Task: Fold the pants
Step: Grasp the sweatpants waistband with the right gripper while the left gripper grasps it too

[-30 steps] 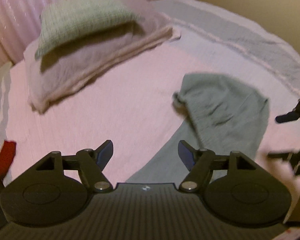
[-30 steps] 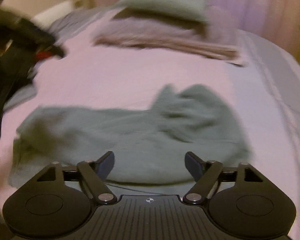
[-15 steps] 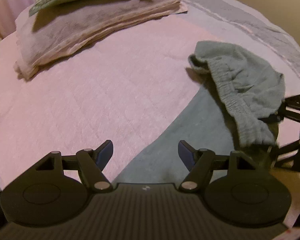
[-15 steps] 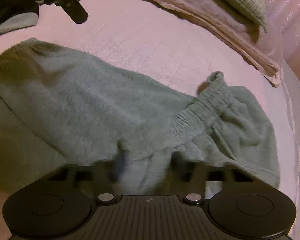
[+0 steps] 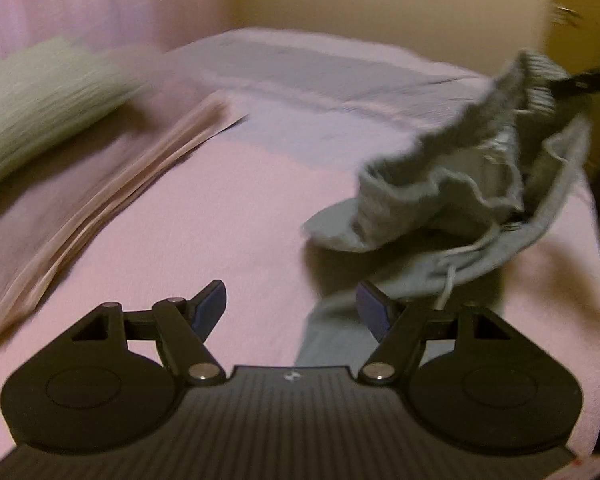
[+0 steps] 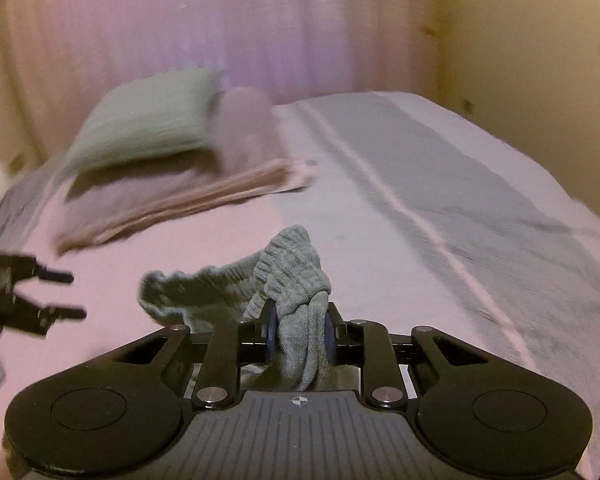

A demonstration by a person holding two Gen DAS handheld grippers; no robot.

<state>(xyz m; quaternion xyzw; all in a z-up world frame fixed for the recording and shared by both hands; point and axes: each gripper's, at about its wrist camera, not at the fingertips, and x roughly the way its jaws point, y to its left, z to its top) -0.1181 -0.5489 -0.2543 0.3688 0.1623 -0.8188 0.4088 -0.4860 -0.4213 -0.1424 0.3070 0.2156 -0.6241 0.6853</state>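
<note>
The right gripper [image 6: 300, 332] has just been closing and now pinches the ribbed waistband of the grey pants [image 6: 296, 276], lifting them off the pink bed [image 6: 380, 264]. The left gripper [image 5: 292, 304] hangs with fingers apart, empty, just beside the trailing pant leg

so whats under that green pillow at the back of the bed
The green pillow lies on a folded pinkish blanket, which rests on the pink bedspread. Whatever lies under the blanket is covered, and motion blur hides fine detail.
</note>
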